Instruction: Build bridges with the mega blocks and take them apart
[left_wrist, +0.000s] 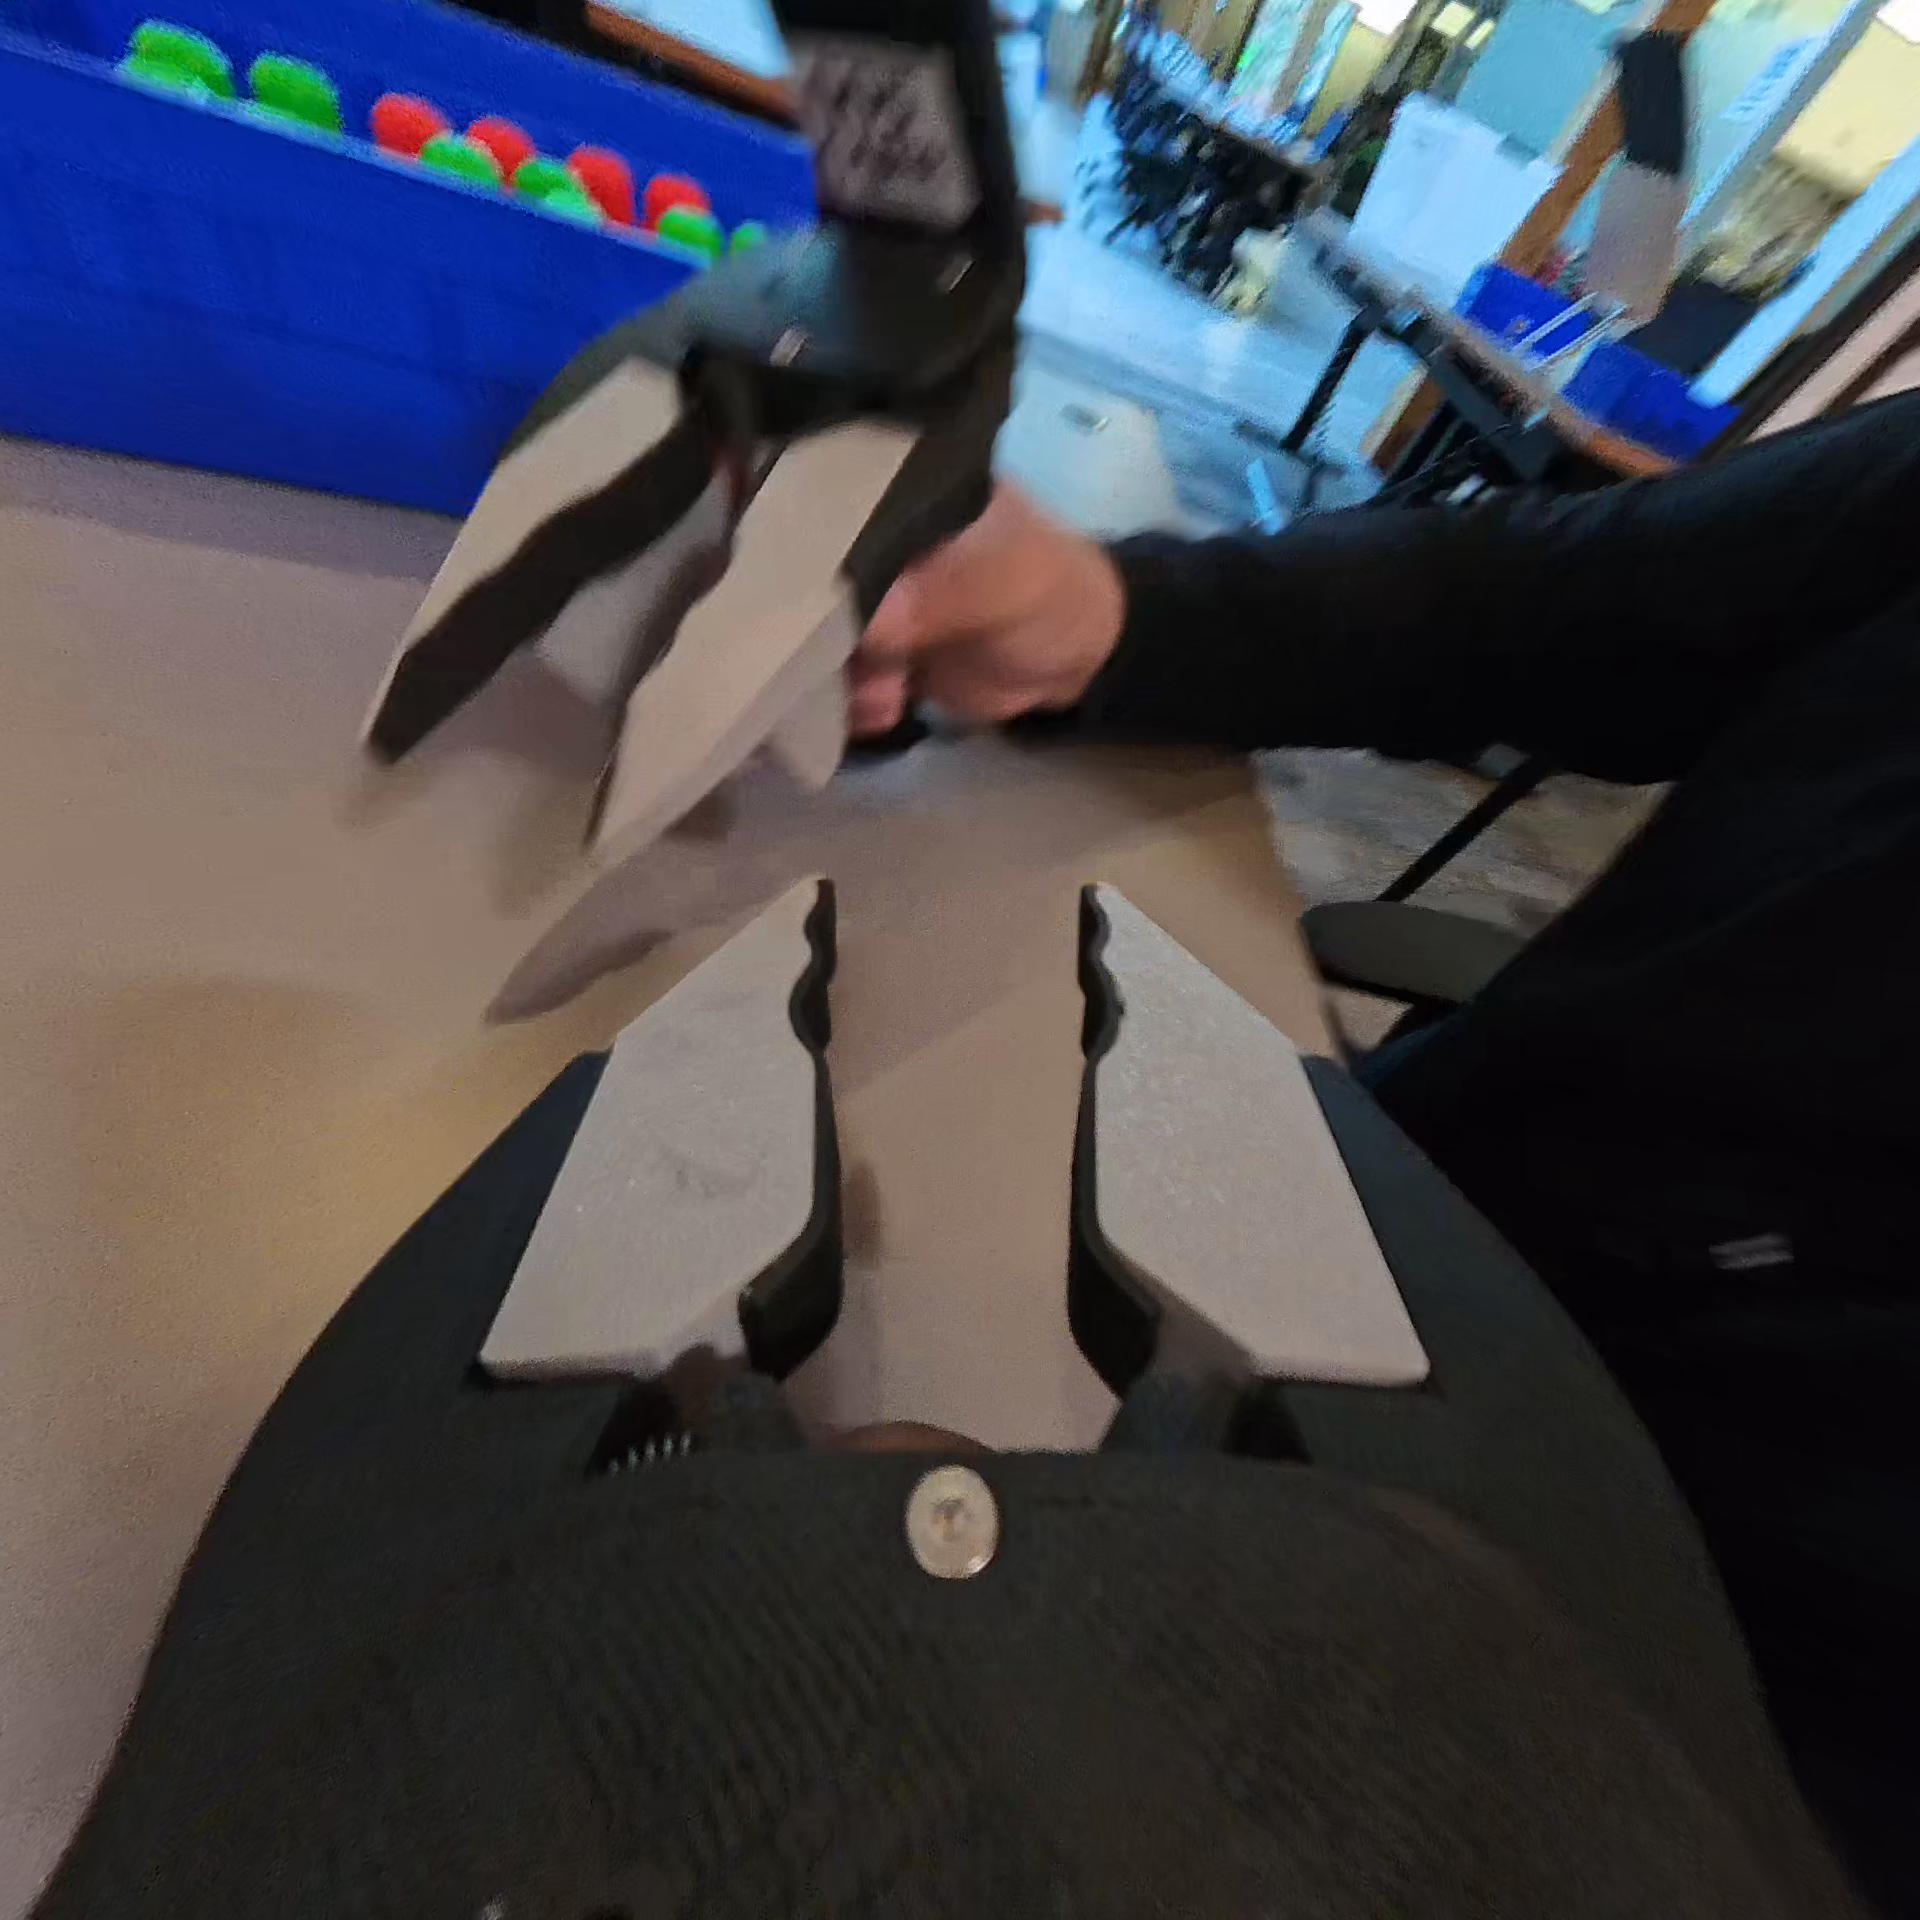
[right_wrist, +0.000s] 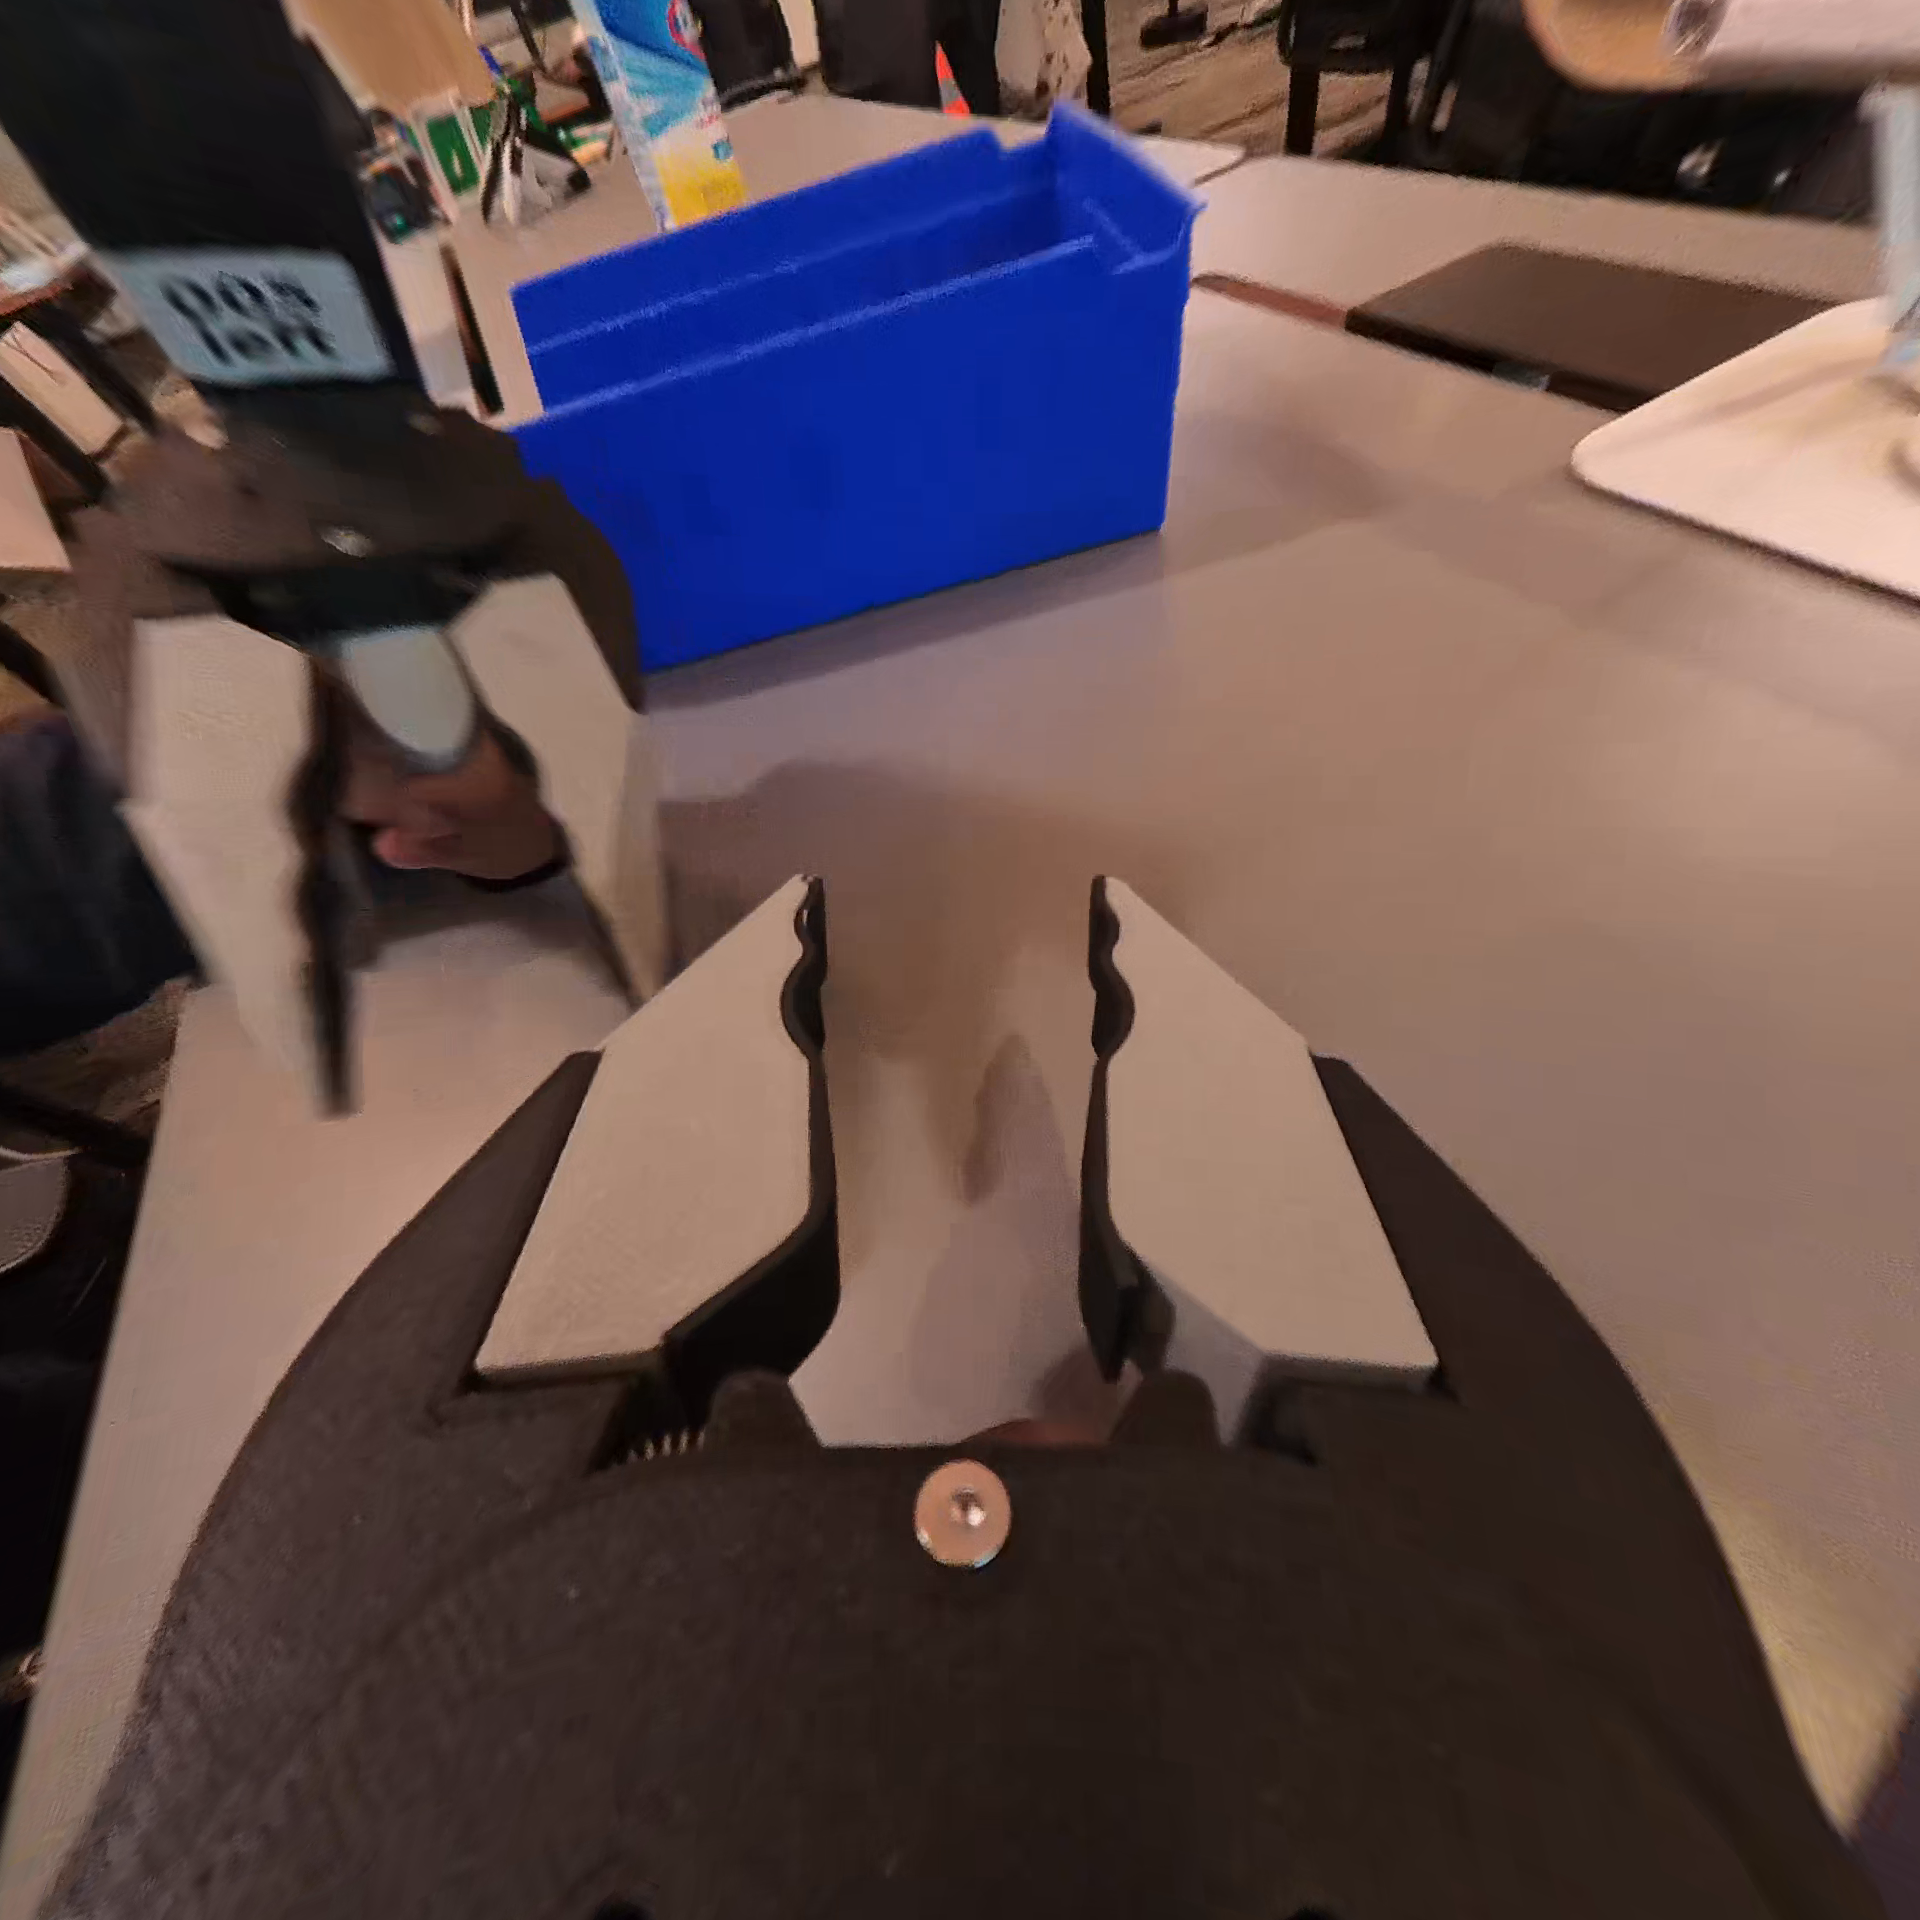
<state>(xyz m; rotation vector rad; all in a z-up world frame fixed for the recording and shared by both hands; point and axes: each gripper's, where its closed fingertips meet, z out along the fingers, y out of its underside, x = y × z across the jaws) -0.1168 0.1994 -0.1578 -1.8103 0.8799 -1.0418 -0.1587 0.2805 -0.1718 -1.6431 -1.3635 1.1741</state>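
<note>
A pale bench (right_wrist: 1351, 779) fills most of both views, with nothing lying on the part between the tools. A blue bin (right_wrist: 852, 436) stands on it, upper centre in the right wrist view; the same bin fills the upper left of the left wrist view, where rounded red and green blocks (left_wrist: 499, 156) show above its rim. The blocks are all in that bin; none is on the bench and no bridge stands.

The right hand-held gripper (right_wrist: 956, 904) sits at lower centre of its view, fingers moderately spread with only bare bench between them. The left hand-held gripper (left_wrist: 956, 904) looks the same in its own view: fingers apart, nothing held. Each also appears blurred in the other's view, at left, with a hand (left_wrist: 987, 623) on its handle.

Judging by this, the step in hand is fetching a first block. To do it well, reach over the bin rim from above, widen the fingers enough to clear a block, grip its flat sides rather than the studs, and lift straight up.

Motion blur softens both tools. From the right wrist view the bin's inside is mostly hidden and the blocks cannot be seen. The block count and shapes cannot be made out.
</note>
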